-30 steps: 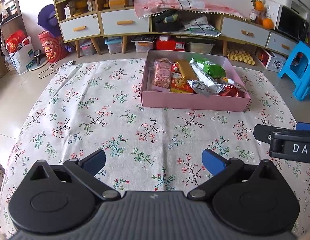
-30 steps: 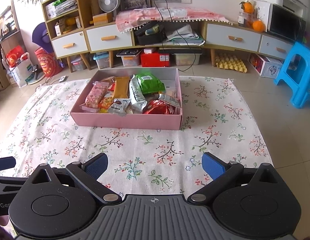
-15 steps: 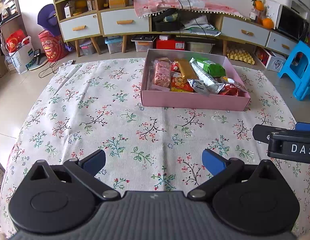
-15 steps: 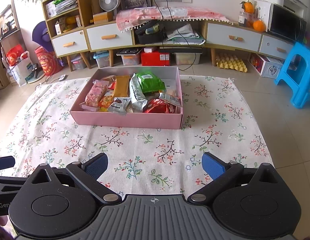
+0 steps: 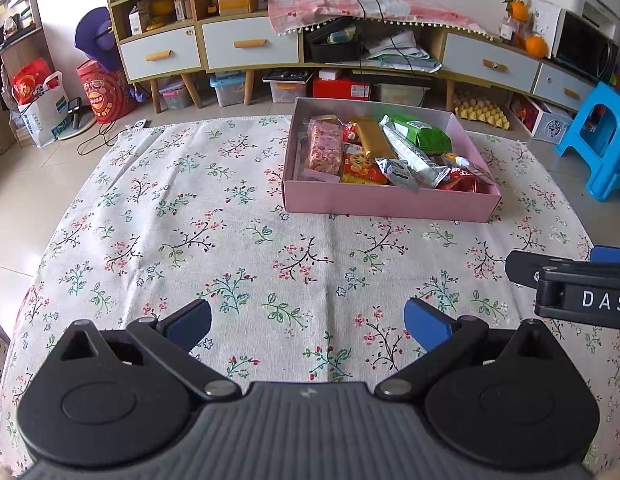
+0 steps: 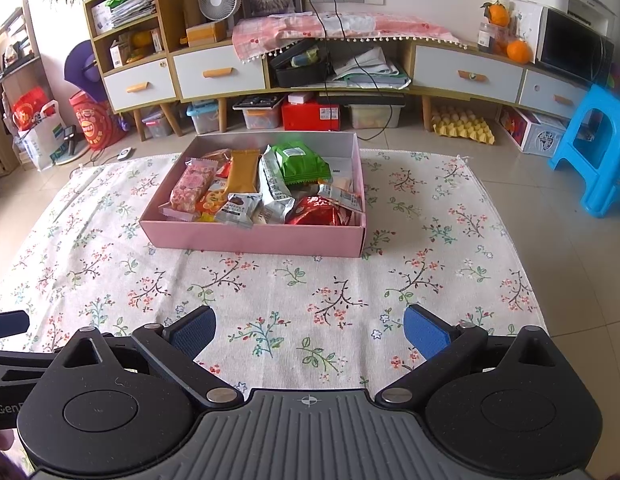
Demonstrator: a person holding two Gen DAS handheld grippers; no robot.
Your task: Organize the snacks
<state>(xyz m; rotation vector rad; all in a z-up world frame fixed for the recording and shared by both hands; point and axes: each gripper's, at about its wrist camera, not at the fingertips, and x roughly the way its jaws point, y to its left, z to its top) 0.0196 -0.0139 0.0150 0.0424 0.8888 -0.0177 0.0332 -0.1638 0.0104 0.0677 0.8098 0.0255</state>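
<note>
A shallow pink box (image 5: 390, 202) (image 6: 253, 238) sits on the floral cloth, filled with several snack packets: a pink bar (image 6: 191, 188), an orange-brown bar (image 6: 241, 172), a green pack (image 6: 299, 162), silver wrappers (image 6: 273, 196) and a red foil bag (image 6: 320, 212). My left gripper (image 5: 307, 322) hovers open over the cloth, well short of the box and left of it. My right gripper (image 6: 310, 326) is open too, near the front of the cloth, facing the box. Nothing lies between either pair of fingers.
The floral cloth (image 5: 189, 220) covers a low table. Behind it stands a long wooden cabinet (image 6: 229, 72) with drawers, storage bins under it, an egg tray (image 6: 462, 128) and a blue plastic stool (image 6: 594, 148) at the right. The right gripper's body (image 5: 578, 288) shows at the left view's right edge.
The left gripper has drifted slightly back and left, so the box looks a little farther right. The right gripper has barely moved. Both stay open.
</note>
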